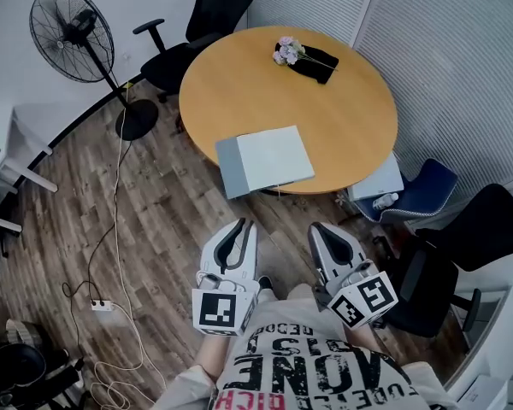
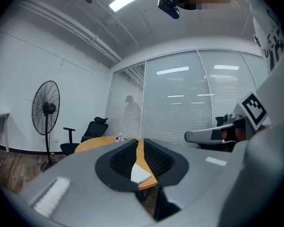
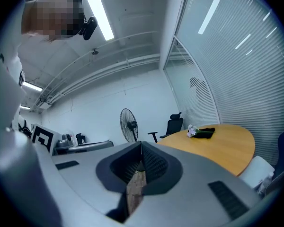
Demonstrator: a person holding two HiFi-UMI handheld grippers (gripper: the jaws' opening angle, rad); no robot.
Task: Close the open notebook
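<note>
Jaws on my left gripper (image 1: 242, 224) stand a narrow slit apart, those on my right gripper (image 1: 321, 228) are pressed together, both empty and level, lined up, I reckon, for the open notebook (image 1: 272, 159) at the table's (image 1: 350, 101) near edge.

Near edge of the head view: the person's shirt (image 1: 312, 370), black print on light cloth, seen upside down from above.
- Largest line: heavy letters, "ONE" legible, with a further letter ahead of it that is not clear.
- Lower left of the print: "RICH" in red.
- Smaller lines above and to the right: too distorted to read.

Cube on the left gripper (image 1: 239, 223): square black-and-white marker (image 1: 220, 311), a block pattern with no letters.
Cube on the right gripper (image 1: 321, 227): a similar marker (image 1: 365, 301), pattern only.
</note>
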